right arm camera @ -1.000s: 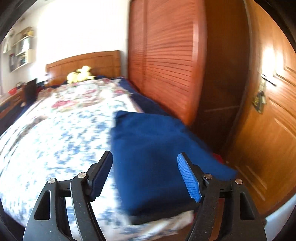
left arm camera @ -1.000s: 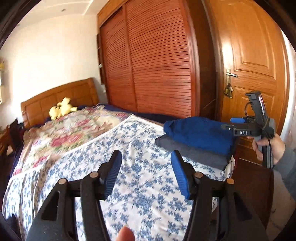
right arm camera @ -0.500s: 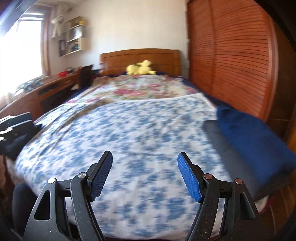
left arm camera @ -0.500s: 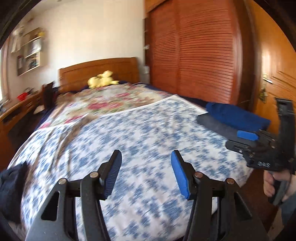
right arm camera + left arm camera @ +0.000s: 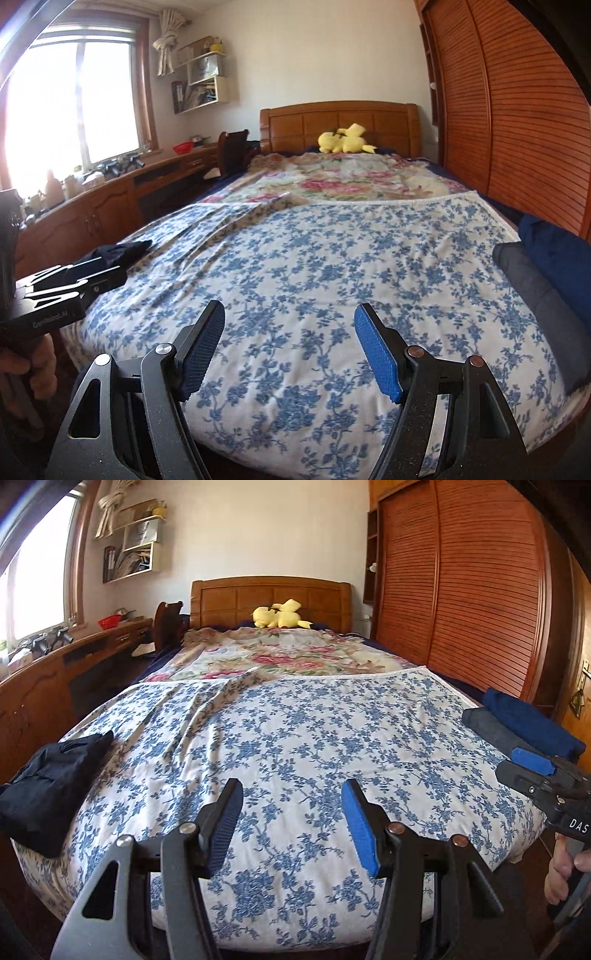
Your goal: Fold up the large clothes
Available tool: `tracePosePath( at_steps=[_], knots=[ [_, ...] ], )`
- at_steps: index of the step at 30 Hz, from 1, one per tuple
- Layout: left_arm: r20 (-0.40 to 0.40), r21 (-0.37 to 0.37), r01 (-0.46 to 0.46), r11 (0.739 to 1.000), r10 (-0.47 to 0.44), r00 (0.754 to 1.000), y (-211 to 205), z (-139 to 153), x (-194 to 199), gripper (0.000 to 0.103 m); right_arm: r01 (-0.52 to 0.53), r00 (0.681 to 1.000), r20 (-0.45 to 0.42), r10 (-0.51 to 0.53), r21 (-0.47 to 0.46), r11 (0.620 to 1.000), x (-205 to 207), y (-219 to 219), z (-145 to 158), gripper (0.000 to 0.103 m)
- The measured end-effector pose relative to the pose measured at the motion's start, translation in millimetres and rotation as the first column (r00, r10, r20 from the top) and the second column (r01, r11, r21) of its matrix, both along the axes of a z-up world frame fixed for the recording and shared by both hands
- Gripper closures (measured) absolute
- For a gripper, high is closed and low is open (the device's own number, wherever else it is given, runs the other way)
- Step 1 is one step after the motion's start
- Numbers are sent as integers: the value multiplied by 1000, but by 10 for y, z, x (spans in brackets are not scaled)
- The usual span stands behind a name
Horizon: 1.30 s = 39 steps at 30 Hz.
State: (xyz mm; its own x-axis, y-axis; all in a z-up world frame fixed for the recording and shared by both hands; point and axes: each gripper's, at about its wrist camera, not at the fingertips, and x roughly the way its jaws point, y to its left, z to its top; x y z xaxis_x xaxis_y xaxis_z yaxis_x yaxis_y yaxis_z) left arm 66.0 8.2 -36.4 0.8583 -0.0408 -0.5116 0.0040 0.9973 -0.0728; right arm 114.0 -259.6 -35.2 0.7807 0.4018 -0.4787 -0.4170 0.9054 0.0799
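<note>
Both tools face up the length of the bed (image 5: pixel 295 738), which is covered by a white sheet with blue flowers. The left tool (image 5: pixel 291 827) sits at the bottom centre of its own frame with its blue pads spread and nothing between them, only the sheet beyond. The right tool (image 5: pixel 290 350) at the bottom centre of its frame is likewise spread and empty. At the left edge of the bed, middle left in the left wrist view, lies a crumpled dark garment (image 5: pixel 48 786), unfolded and apart from both tools. At the right edge, a folded blue garment (image 5: pixel 532 723) rests beside and partly on a folded grey garment (image 5: pixel 495 727). In the left wrist view the right tool shows again at the right edge, gripped by a hand (image 5: pixel 563 871). Farther up the bed a floral quilt (image 5: pixel 280 657) is spread, and a yellow plush toy (image 5: pixel 280 618) lies against the wooden headboard (image 5: pixel 269 594).
</note>
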Motion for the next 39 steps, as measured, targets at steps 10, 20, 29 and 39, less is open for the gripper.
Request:
tracePosePath(
  at_steps=[10, 20, 29, 39],
  knots=[
    [15, -3, -9, 1000, 9, 1000, 43, 16, -83, 48, -7, 1000, 3, 7, 5, 1000, -38, 91, 1, 29],
    [35, 2, -10, 1000, 10, 999, 24, 76, -142, 48, 12, 1000, 9, -13, 21, 1000, -57, 48, 30, 29],
    [47, -2, -19, 1000, 19, 999, 33, 89, -183, 48, 23, 1000, 19, -23, 24, 999, -85, 20, 62, 29],
    [48, 1, -25, 1000, 25, 999, 42, 82, -185, 48, 23, 999, 23, -23, 24, 999, -86, 17, 64, 29]
  ],
)
